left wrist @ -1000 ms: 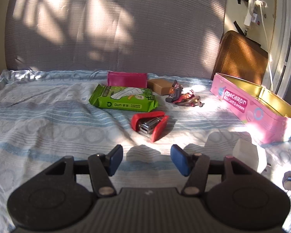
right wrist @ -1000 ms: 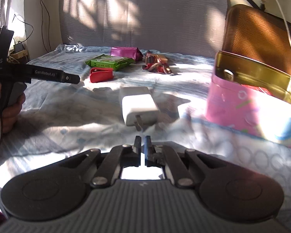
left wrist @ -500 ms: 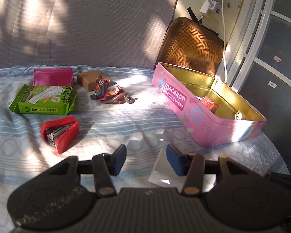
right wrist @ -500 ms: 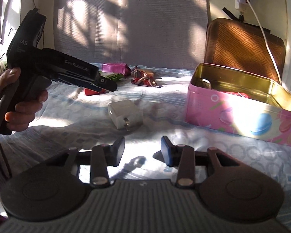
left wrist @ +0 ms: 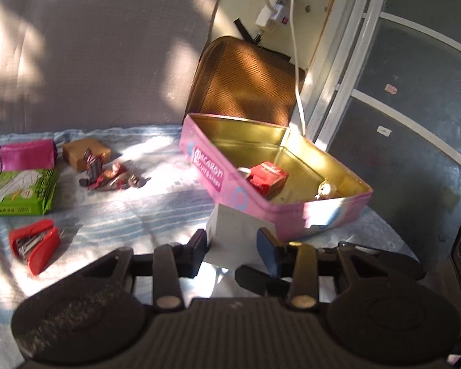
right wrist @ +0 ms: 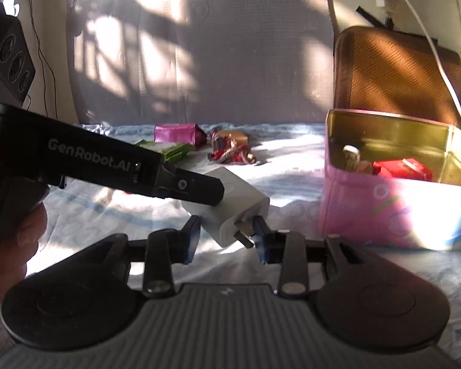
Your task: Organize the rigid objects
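Observation:
A white plug adapter lies on the blue patterned bed sheet, just left of the open pink Macaron tin. My left gripper is open with its jaws on either side of the adapter. My right gripper is also open, its jaws flanking the adapter's pronged end from the other side. The left gripper's black body crosses the right wrist view over the adapter. The tin holds a red box and small metal items.
On the sheet at left lie a red stapler, a green wipes pack, a magenta pouch, a brown block and a small pile of clips. A brown woven cushion leans behind the tin. A white cable hangs from a wall socket.
Both grippers closed in on the white adapter from opposite sides. The left gripper swung right toward the tin. The right gripper opened a second ago and stays open.

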A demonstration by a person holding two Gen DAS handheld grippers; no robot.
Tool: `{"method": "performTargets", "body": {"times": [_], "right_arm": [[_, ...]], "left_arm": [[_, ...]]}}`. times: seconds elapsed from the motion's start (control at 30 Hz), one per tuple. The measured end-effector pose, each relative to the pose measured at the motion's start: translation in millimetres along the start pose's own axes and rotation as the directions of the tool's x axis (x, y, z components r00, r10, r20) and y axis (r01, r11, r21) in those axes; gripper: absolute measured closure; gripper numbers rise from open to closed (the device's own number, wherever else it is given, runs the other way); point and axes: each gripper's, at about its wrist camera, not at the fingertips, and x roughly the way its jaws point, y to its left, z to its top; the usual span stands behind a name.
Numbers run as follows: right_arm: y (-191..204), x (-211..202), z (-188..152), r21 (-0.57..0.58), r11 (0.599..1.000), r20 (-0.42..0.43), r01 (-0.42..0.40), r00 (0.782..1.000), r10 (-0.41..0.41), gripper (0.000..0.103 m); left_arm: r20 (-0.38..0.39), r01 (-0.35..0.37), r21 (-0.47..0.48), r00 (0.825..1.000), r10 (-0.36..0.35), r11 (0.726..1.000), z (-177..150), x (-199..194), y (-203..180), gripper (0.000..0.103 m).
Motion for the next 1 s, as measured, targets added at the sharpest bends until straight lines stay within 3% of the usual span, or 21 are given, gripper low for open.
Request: {"method": "performTargets", "body": {"times": [0.13, 0.27, 0.37, 0.47, 0.57, 0.67, 0.8, 0.9, 1.0], "right_arm": [[-27.7, -21.3, 19.4, -0.021, 0.993, 0.129, 0.112, 0.986, -0.108, 0.063], [-68.0, -18.1, 24.1, 0.027, 0.984, 0.11, 0.177, 0.978, -0.179, 0.063], [-92.8, -0.5, 22.1, 0.014, 0.975, 0.08, 0.222, 0.972, -0.222, 0.062], [-108.0, 15.4, 15.8, -0.009, 0.922, 0.051, 0.387, 0.921, -0.386, 0.061], [-127.2, -7.5, 8.0, 0.145, 0.928, 0.069, 0.344, 0.932, -0.356, 0.061], [-123.4, -28.6, -1.2, 0.175, 0.923, 0.095, 0.344, 0.927, -0.363, 0.061], [-109.8, -43.1, -4.8, 0.196, 0.94, 0.116, 0.28, 0.945, -0.306, 0.061], [-88.3, -36.9, 1.7, 0.163, 0.964, 0.113, 0.209, 0.967, -0.229, 0.06], [-63.5, -26.0, 4.8, 0.115, 0.983, 0.091, 0.14, 0.984, -0.151, 0.06]], "left_arm": [[0.059, 0.051, 0.092, 0.997, -0.056, 0.994, 33.9, 18.2, -41.8, 0.066], [0.025, 0.089, 0.101, 0.995, -0.092, 0.991, 50.7, 64.9, -62.8, 0.066], [-0.003, 0.08, 0.095, 0.997, -0.08, 0.992, 56.6, 102.1, -68.9, 0.067], [-0.033, 0.006, 0.056, 0.999, -0.004, 0.998, 55.1, 119.3, -62.7, 0.067], [0.0, 0.01, 0.012, 1.0, -0.01, 1.0, 46.9, 98.8, -44.4, 0.066], [0.051, -0.067, 0.037, 0.997, 0.065, 0.997, 34.9, 66.7, -26.6, 0.065], [0.066, -0.151, -0.009, 0.986, 0.151, 0.988, 13.5, 26.5, 12.3, 0.064], [0.054, -0.243, -0.095, 0.967, 0.248, 0.965, -4.2, -2.8, 54.6, 0.064], [0.043, -0.351, -0.182, 0.93, 0.365, 0.918, -21.3, -33.7, 100.1, 0.064]]}}
